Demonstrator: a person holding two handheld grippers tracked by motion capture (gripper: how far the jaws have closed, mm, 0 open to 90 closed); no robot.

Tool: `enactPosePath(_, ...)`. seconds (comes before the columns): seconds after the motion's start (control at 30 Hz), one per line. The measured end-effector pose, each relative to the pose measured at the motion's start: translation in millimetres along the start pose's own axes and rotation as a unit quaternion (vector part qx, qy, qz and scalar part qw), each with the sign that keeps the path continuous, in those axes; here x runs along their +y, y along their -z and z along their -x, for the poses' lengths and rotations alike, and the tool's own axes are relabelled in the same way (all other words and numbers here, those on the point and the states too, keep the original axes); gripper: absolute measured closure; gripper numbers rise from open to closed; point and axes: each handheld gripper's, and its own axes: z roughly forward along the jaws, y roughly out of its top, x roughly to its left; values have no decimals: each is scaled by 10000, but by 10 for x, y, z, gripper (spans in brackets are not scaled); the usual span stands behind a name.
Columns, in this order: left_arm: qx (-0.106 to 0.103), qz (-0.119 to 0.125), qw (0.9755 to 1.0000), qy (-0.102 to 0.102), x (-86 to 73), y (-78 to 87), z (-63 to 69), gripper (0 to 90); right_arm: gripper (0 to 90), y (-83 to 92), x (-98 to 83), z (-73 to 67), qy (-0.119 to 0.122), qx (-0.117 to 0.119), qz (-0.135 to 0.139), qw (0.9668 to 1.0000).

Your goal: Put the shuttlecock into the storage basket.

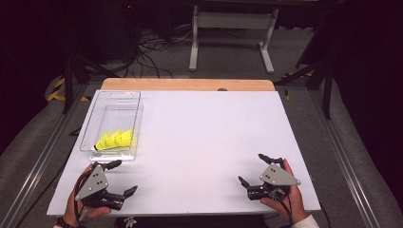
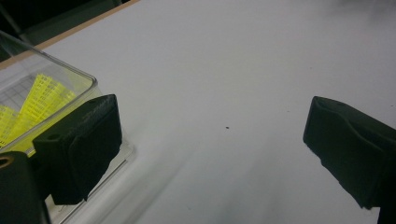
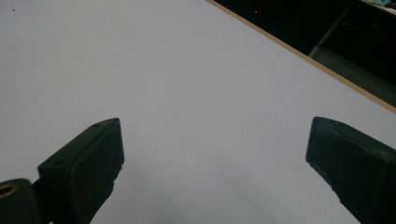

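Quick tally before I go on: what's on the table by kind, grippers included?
Clear plastic bin: 1
Yellow items in the bin: about 4, overlapping, hard to separate
Grippers: 2, left gripper and right gripper, both open
Total: about 7

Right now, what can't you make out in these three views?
- Yellow items in the clear box: too small in the high view, cut by the frame edge and the near jaw in the left gripper view; print unreadable.
- Left gripper and right gripper: bodies partly hidden by the grey plates.
- Room beyond the table: too dark.
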Motion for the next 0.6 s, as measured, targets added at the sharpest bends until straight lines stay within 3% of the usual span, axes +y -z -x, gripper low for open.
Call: enactPosePath(0.6, 82, -94, 9999, 22, -33, 11, -4, 55, 54, -10, 12, 32, -9, -49, 109, 9999)
